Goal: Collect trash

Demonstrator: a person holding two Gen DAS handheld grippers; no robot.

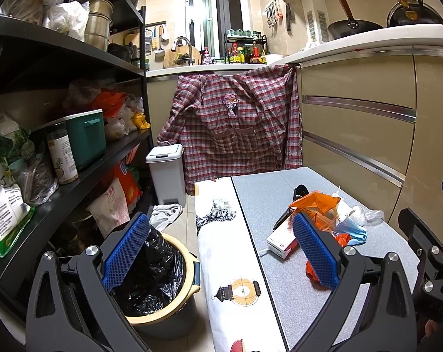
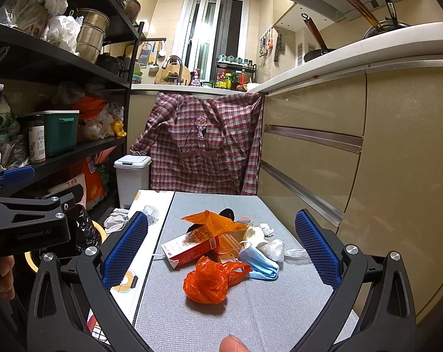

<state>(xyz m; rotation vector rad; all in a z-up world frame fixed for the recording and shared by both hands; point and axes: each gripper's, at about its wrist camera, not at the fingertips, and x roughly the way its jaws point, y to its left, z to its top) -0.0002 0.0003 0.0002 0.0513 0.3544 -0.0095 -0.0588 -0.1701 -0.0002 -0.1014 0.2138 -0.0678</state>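
Both tongs gape empty: right tongs point(image 2: 221, 252) facing trash pile point(image 2: 221, 252), left tongs point(image 1: 221, 252) beside bin point(image 1: 162, 316).

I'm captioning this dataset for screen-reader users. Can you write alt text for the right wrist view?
The open right gripper faces a pile of trash on a grey table: a crumpled orange bag, a red-and-white carton and a blue face mask. The left gripper is at the left edge, over a black-lined bin.

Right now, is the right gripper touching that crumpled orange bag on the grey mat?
Apart. In the right wrist view the right gripper is open, and bare grey mat shows between each pad and the crumpled orange bag.
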